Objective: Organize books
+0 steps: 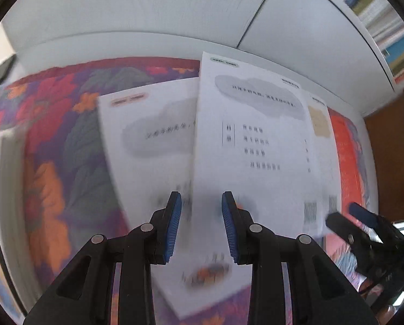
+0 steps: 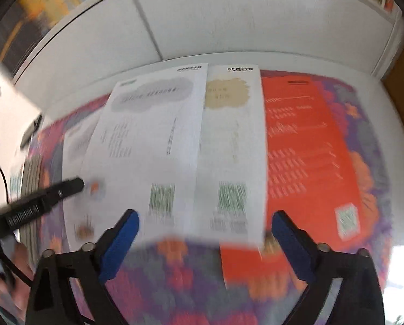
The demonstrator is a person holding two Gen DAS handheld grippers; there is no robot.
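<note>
Purple, red and orange flowers cover the cloth (image 1: 74, 140) spread over the white bench (image 2: 369, 89), and the books lie on it in an overlapping row, their far ends near a white cabinet (image 1: 147, 13). From the right wrist view, an orange booklet (image 2: 304, 140) lies furthest right. Its left side is covered by a white booklet with a tan patch (image 2: 234, 135), and this in turn is overlapped by a white booklet with a grey cloud (image 2: 153, 135). Another white booklet (image 1: 147, 140), also bearing a grey cloud, lies partly under that one on the left. The left tool (image 1: 202, 197) points steeply down over these two cloud booklets. Its blue pads (image 1: 174, 224) stand only narrowly apart, with the edge of the upper booklet running between them. Motion blur hides whether the pads press on the paper, so I cannot tell if anything is gripped. The right tool (image 2: 205, 214) hangs above the near ends of the tan-patch and cloud booklets. Its jaws are spread wide, with nothing held between them. Shelved books (image 1: 377, 19) show as coloured spines above the cabinet.
</note>
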